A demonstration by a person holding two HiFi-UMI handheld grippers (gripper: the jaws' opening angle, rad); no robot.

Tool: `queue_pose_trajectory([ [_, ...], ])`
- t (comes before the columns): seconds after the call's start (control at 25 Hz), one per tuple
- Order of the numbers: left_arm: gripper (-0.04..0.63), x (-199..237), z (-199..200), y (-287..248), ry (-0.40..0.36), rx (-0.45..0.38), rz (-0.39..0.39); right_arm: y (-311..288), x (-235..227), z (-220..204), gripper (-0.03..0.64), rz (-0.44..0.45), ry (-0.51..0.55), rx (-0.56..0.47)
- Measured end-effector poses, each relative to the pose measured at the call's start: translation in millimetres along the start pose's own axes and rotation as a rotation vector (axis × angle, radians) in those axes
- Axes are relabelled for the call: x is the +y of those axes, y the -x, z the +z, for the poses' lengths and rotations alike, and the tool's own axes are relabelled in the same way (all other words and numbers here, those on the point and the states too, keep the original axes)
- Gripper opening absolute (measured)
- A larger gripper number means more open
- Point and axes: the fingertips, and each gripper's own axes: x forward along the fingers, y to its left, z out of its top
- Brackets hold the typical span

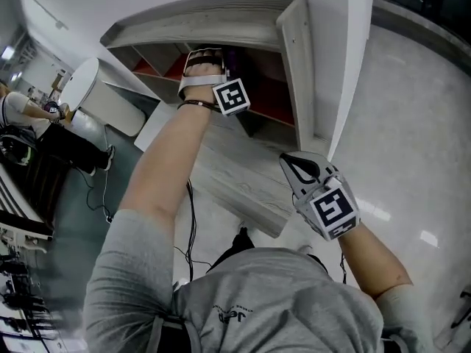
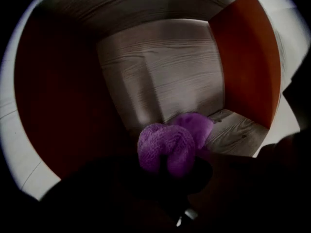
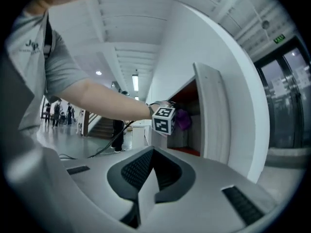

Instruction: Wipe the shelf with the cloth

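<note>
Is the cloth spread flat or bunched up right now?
Bunched: the purple cloth bulges in two rounded lumps from the left gripper.

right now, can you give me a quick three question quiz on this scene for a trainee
1. True or false: the left claw grips the purple cloth inside the shelf.
2. Multiple choice: the side walls of that compartment are A) red, B) blue, C) green.
3. Fill in the blank: the right claw, held outside the shelf, is ____ (open or shut) with nothing in it.

Key: 1 true; 2 A; 3 shut.
</note>
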Motion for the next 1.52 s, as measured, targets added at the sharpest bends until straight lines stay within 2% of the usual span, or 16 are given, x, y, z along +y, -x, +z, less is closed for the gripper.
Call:
queue_pose_trajectory([
  [0.08,0.067,-19.4,2.0,-9.5,-0.045,0.026,-0.104,-17.0,8.7,1.1,0.021,0.006,0.031,0.007],
  [0.12,0.067,-23.6,3.9,-14.2,-0.058,0.031,-0.127,-24.7,11.8,-0.6,0.021,0.017,0.028,0.014],
  [0.24,0.069,-23.6,11.7,-30.4,-0.084,0.013,-0.133,-40.2,20.8,-6.5,0.021,0.067,-0.009,0.028],
  [0.32,0.071,-19.6,12.5,-39.3,-0.142,0.019,-0.110,-43.3,28.4,-9.9,0.021,0.092,-0.027,0.031],
  [0.52,0.071,-29.5,14.6,-45.1,-0.215,0.064,-0.133,-47.0,35.2,-25.5,0.021,0.100,-0.065,0.051],
  [0.6,0.071,-44.9,20.3,-42.7,-0.263,0.057,-0.154,-48.1,35.3,-26.7,0.021,0.095,-0.081,0.049],
  [0.72,0.074,-92.2,35.1,-30.5,-0.312,0.013,-0.238,-47.3,35.8,-25.7,0.021,0.087,-0.091,0.040],
  [0.88,0.074,-155.0,50.4,-17.5,-0.287,-0.037,-0.385,-46.6,30.5,-32.8,0.021,0.068,-0.108,0.051],
  [0.96,0.074,-167.1,52.9,-16.6,-0.238,-0.057,-0.460,-47.9,26.6,-36.7,0.021,0.056,-0.122,0.055],
  [1.04,0.074,-165.0,54.2,-12.6,-0.214,-0.070,-0.487,-50.0,26.7,-38.1,0.021,0.053,-0.131,0.057],
  [1.12,0.072,-143.3,50.0,-2.6,-0.170,-0.092,-0.447,-53.1,30.3,-35.8,0.021,0.061,-0.131,0.051],
  [1.2,0.072,-100.9,38.3,9.1,-0.107,-0.127,-0.343,-57.6,32.3,-30.9,0.021,0.071,-0.127,0.039],
  [1.28,0.071,-51.4,15.9,18.1,-0.058,-0.122,-0.206,-62.3,34.4,-25.3,0.021,0.084,-0.128,0.031],
  [1.36,0.069,-4.1,-12.2,21.7,-0.056,-0.078,-0.042,-66.2,39.6,-23.1,0.021,0.102,-0.132,0.041],
  [1.4,0.069,10.1,-22.5,23.7,-0.050,-0.066,0.005,-68.1,43.6,-23.2,0.021,0.114,-0.134,0.053],
  [1.52,0.071,26.0,-35.8,30.6,-0.051,-0.067,0.070,-75.0,54.9,-19.4,0.021,0.141,-0.134,0.041],
])
